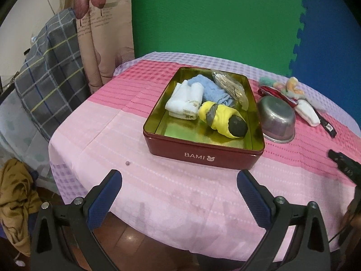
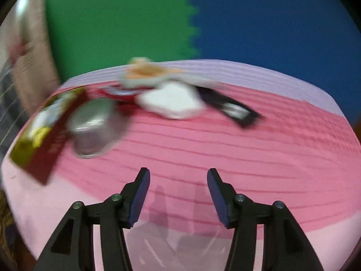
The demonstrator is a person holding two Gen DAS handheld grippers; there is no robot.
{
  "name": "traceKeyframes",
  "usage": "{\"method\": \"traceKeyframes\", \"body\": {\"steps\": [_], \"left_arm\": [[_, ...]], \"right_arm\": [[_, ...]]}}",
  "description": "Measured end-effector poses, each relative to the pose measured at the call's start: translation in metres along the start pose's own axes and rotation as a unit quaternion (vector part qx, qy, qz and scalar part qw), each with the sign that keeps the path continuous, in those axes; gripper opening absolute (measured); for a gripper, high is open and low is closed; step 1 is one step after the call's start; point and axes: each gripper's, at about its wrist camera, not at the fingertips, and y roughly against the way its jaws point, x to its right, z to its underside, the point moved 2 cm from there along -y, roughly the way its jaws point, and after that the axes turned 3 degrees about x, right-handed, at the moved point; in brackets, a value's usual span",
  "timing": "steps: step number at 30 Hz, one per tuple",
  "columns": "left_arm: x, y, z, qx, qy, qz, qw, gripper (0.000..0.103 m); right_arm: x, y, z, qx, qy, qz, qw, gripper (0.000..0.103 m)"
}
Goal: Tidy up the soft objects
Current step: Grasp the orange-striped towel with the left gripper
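- The left gripper (image 1: 179, 180) hovered over the pink checked tablecloth (image 1: 112, 122), its blue-padded fingers (image 1: 106, 199) spread wide with nothing between them.
- The right gripper (image 2: 178, 176) had its jaws parted, empty, above the cloth.
- A red rectangular tin with a gold inside (image 1: 198, 152) held a folded white cloth (image 1: 183, 101), a light blue towel (image 1: 208, 87), a yellow-and-grey rolled bundle (image 1: 222, 118) and a clear plastic packet (image 1: 230, 85).
- An upturned steel bowl (image 1: 277, 118) sat just beside the tin.
- Beyond the bowl lay a white sock (image 2: 171, 101), a pastel plush toy (image 1: 291, 88), a red fabric piece (image 1: 268, 90) and a black strap (image 2: 234, 109).
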Motion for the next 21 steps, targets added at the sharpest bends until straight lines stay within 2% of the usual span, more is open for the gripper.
{"method": "traceKeyframes", "body": {"steps": [2, 5, 6, 7, 10, 14, 18, 21], "left_arm": [[0.003, 0.001, 0.001, 0.002, -0.007, -0.005, 1.0, 0.101], [0.009, 0.002, 0.003, 0.009, -0.021, -0.013, 0.9997, 0.101], [0.01, 0.002, 0.003, 0.01, -0.026, -0.016, 0.9995, 0.101], [0.011, 0.002, 0.004, 0.012, -0.031, -0.019, 0.9993, 0.101], [0.018, 0.0, 0.007, 0.014, -0.05, -0.024, 0.9984, 0.101], [0.037, -0.001, 0.015, 0.015, -0.092, -0.018, 0.9955, 0.101], [0.063, 0.007, 0.022, 0.032, -0.148, 0.003, 0.9884, 0.101], [0.088, 0.017, 0.018, 0.055, -0.193, 0.027, 0.9792, 0.102]], "right_arm": [[0.039, -0.006, 0.003, -0.007, -0.021, 0.065, 0.998, 0.054], [0.083, -0.008, 0.004, -0.007, -0.062, 0.105, 0.992, 0.054], [0.097, -0.011, 0.004, -0.018, -0.077, 0.127, 0.989, 0.054], [0.107, -0.015, 0.005, -0.03, -0.094, 0.132, 0.986, 0.054], [0.118, -0.011, 0.006, -0.015, -0.123, 0.104, 0.987, 0.066], [0.103, -0.022, 0.0, -0.029, -0.083, 0.111, 0.99, 0.077], [0.103, -0.021, 0.001, -0.023, -0.088, 0.092, 0.992, 0.079], [0.105, -0.018, 0.003, -0.014, -0.098, 0.072, 0.992, 0.079]]}}
